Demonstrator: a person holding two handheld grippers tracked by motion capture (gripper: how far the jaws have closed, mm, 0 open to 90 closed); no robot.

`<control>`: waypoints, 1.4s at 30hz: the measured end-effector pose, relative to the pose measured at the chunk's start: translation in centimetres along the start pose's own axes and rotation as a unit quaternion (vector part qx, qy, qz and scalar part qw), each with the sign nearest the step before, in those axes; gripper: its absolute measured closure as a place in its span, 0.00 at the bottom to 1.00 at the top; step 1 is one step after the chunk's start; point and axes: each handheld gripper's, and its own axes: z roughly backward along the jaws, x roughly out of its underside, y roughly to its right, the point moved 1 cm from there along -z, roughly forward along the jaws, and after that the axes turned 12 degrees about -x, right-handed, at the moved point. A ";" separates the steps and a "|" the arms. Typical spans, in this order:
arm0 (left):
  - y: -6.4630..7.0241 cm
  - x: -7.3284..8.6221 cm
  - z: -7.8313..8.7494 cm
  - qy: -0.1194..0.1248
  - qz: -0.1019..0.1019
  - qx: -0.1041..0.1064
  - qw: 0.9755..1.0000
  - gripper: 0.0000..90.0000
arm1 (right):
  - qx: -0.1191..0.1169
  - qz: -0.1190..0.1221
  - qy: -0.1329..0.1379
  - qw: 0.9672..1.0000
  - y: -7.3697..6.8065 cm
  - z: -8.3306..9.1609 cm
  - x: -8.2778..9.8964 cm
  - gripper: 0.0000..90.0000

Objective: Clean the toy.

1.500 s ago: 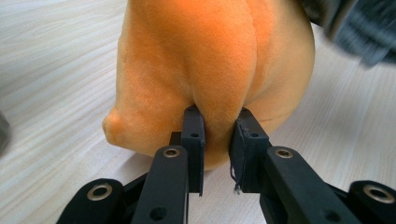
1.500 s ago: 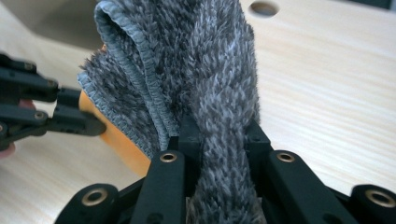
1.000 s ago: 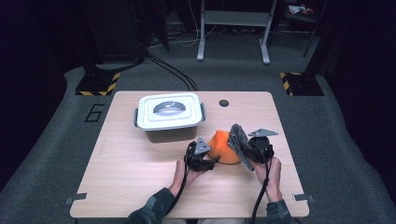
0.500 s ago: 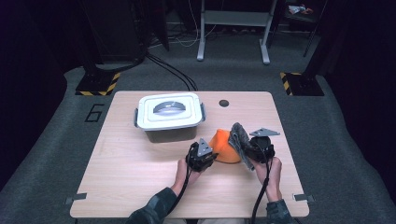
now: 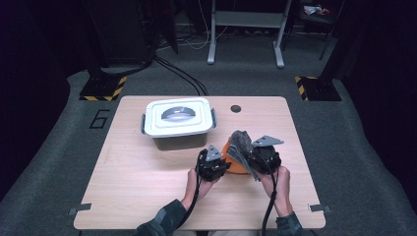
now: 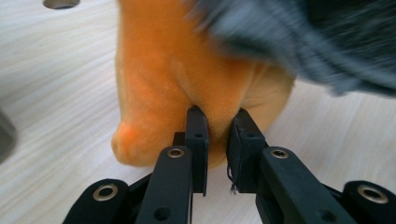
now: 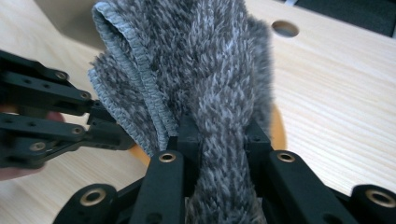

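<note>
Left gripper view: left gripper [image 6: 218,133], jaws just closing, pinches the orange cloth [image 6: 187,70]; right gripper [image 7: 219,135] clamps the grey towel [image 7: 205,60].

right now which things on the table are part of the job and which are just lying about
In use:
- orange plush piece, pinched by left gripper
- grey fuzzy cloth, clamped in right gripper

Lying about:
- lidded white box
- table hole

left tongs [image 5: 222,166]: at orange cloth [image 5: 235,162] | right tongs [image 5: 250,156]: holding grey cloth [image 5: 241,142] | lidded bin [image 5: 178,122]: behind
</note>
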 end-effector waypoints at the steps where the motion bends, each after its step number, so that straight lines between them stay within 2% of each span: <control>1: 0.1 0.1 -0.1 -0.003 -0.003 0.000 1.000 0.89 | 0.000 0.000 0.000 1.000 0.0 0.0 0.0 0.83; 2: 0.0 0.4 -0.3 -0.008 0.000 0.001 1.000 0.89 | 0.013 0.000 -0.008 1.000 -0.2 -0.9 0.1 0.83; 4: -0.1 0.5 -0.5 -0.007 0.003 0.000 1.000 0.88 | 0.013 0.004 -0.007 1.000 0.0 -1.2 0.1 0.83; 6: -0.4 0.6 -0.7 -0.007 0.005 0.000 1.000 0.88 | 0.010 -0.002 -0.006 1.000 0.3 -1.6 0.2 0.83; 9: -0.6 0.7 -0.8 -0.008 0.011 0.003 1.000 0.88 | 0.009 -0.008 -0.004 1.000 0.5 -1.6 0.2 0.83; 13: -0.8 0.7 -0.9 -0.009 0.008 0.004 1.000 0.88 | 0.010 -0.017 -0.004 1.000 0.9 -1.6 0.5 0.83; 17: -0.9 0.7 -1.0 -0.009 0.006 0.009 1.000 0.88 | 0.011 -0.022 -0.004 1.000 1.8 -1.4 1.1 0.83; 18: -0.9 0.7 -1.0 -0.010 0.006 0.010 1.000 0.88 | 0.015 -0.030 -0.005 0.999 2.2 -1.3 1.3 0.83; 23: -1.0 0.8 -1.1 -0.007 0.013 0.013 1.000 0.88 | 0.019 -0.043 -0.005 0.999 3.4 -1.2 2.1 0.83; 26: -1.1 0.9 -1.2 -0.004 0.016 0.014 1.000 0.87 | 0.024 -0.064 -0.010 0.998 4.2 -1.2 2.8 0.83; 35: -1.2 0.9 -1.2 -0.002 0.011 0.011 1.000 0.87 | 0.031 -0.089 -0.028 0.995 5.8 -1.9 4.2 0.83; 36: -1.2 0.9 -1.2 -0.003 0.012 0.011 1.000 0.87 | 0.032 -0.097 -0.036 0.994 6.1 -2.1 4.5 0.83; 38: -1.2 0.9 -1.2 -0.003 0.011 0.010 1.000 0.87 | 0.034 -0.096 -0.038 0.994 6.4 -2.3 4.7 0.83; 42: -1.1 1.0 -1.2 -0.004 0.011 0.011 1.000 0.87 | 0.030 -0.111 -0.053 0.992 7.1 -3.1 5.4 0.83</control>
